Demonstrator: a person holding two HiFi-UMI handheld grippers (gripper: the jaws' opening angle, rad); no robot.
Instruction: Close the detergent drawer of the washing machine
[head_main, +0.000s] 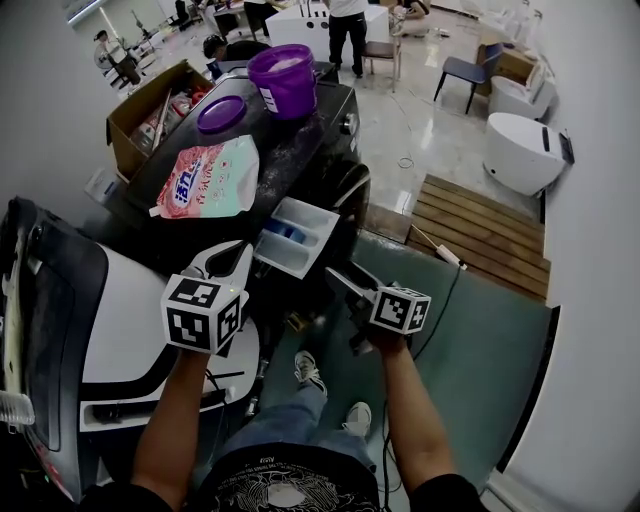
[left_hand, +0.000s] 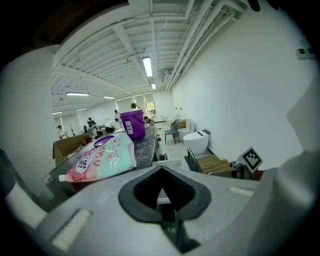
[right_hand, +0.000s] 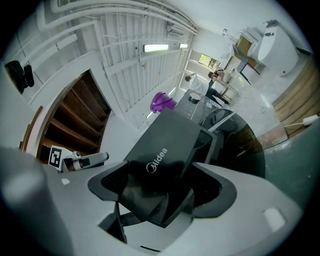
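**Spotter 1:** 2 grippers are up in front of you. Your right gripper (right_hand: 165, 169) has its jaws partway apart. The black front panel (right_hand: 159, 145) of the detergent drawer (head_main: 293, 236) fills the gap between them, its edges against both pads.

**Spotter 2:** Agreed. From your head view that drawer is pulled out of the washing machine (head_main: 305, 140), its white body jutting toward 5 o'clock with some blue showing inside. It lies at about 10 o'clock from your right gripper's tips.

**Spotter 1:** Your left gripper (left_hand: 161, 170) has its jaws together, with nothing between them. It hangs just beside the drawer, which sits at 2 o'clock from it. I can't tell whether it touches the drawer.

**Spotter 2:** On the machine's top you have 1 pink-and-teal detergent pouch (head_main: 210, 178) lying flat, at 10 o'clock from the drawer. Farther along the top, toward 12 o'clock, stands 1 purple bucket (head_main: 283, 78). You have 1 purple lid (head_main: 221, 113) near it, at 8 o'clock.

**Spotter 1:** 1 open cardboard box (head_main: 140, 115) sits by the machine, at 9 o'clock from the lid. A green mat (head_main: 470, 340) covers the floor at 3 o'clock from your right gripper. A wooden platform (head_main: 480, 232) lies along the mat's 12 o'clock edge, and 1 white toilet (head_main: 522, 150) stands beyond it.
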